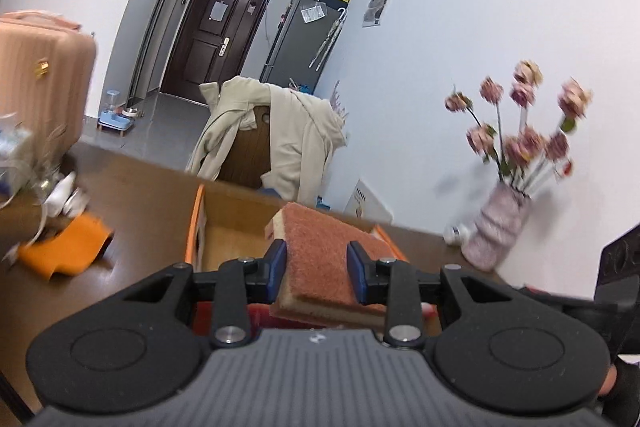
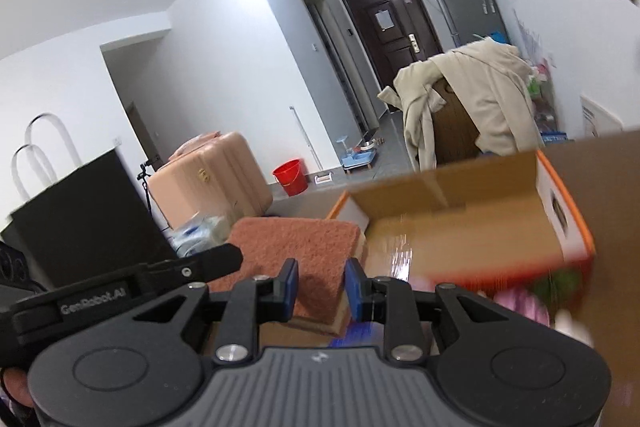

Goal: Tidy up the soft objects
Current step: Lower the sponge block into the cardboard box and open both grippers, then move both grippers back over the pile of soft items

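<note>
A sponge with a rust-red scouring top and a yellow foam base [image 1: 320, 259] sits between the blue pads of my left gripper [image 1: 317, 275], which is shut on it and holds it above an open cardboard box [image 1: 224, 223] with orange edges. The same sponge shows in the right wrist view [image 2: 296, 251], and my right gripper [image 2: 321, 287] is shut on its other end. The box [image 2: 460, 223] lies just beyond, its inside mostly bare. The left gripper's arm [image 2: 160, 279] reaches in from the left.
On the brown table an orange cloth [image 1: 68, 247] and clutter lie at the left, a vase of pink flowers [image 1: 500, 227] at the right. A black bag [image 2: 80, 211] stands at the left. A chair with a beige coat [image 1: 276, 135] and a pink suitcase [image 2: 208, 175] stand beyond.
</note>
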`<state>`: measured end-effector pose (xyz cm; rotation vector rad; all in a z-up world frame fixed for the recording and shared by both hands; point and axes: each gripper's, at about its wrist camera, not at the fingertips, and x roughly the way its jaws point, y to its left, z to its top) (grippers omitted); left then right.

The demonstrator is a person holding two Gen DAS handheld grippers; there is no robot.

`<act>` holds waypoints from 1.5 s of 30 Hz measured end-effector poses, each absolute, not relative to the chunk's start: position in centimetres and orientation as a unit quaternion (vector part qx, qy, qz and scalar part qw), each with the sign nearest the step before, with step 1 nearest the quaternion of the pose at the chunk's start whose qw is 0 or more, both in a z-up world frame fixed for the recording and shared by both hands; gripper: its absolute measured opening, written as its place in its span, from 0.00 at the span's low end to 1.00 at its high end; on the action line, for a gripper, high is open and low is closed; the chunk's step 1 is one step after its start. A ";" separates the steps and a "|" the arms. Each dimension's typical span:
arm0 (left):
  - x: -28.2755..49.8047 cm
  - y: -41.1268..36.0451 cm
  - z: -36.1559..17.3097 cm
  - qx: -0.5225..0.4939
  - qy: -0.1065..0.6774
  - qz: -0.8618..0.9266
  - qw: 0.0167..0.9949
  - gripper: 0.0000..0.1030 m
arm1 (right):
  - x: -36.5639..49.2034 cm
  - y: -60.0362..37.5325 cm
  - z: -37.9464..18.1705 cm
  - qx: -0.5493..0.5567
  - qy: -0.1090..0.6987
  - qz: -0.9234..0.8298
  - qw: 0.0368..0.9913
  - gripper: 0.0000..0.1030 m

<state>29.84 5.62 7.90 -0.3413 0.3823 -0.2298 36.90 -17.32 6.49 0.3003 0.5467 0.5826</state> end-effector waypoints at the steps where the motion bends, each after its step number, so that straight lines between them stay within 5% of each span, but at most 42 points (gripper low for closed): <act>1: 31.8 5.7 8.2 -0.174 0.193 -0.108 0.960 0.32 | 39.2 -17.0 7.0 0.141 0.273 0.285 0.908 0.24; 11: 52.3 8.3 2.6 -0.169 0.311 -0.046 0.934 0.32 | 60.7 -11.8 2.2 0.129 0.392 0.253 0.875 0.24; 16: 55.2 5.9 -0.3 -0.059 0.353 -0.017 0.934 0.32 | 64.5 -10.0 -3.9 0.123 0.455 0.229 0.852 0.25; 19: 54.6 5.9 -0.3 -0.041 0.324 -0.031 0.945 0.44 | 64.6 -10.2 -5.3 0.136 0.459 0.224 0.849 0.28; 29: 51.5 6.9 4.1 -0.051 0.290 -0.010 0.956 0.52 | 59.9 -13.6 2.0 0.134 0.398 0.216 0.882 0.45; 36: 42.7 6.2 11.6 -0.036 0.235 -0.028 0.971 0.72 | 50.3 -18.4 11.4 0.080 0.306 0.226 0.921 0.69; 45: 28.3 2.9 14.6 -0.006 0.203 -0.047 0.978 0.87 | 35.8 -26.2 13.4 0.038 0.223 0.233 0.946 0.78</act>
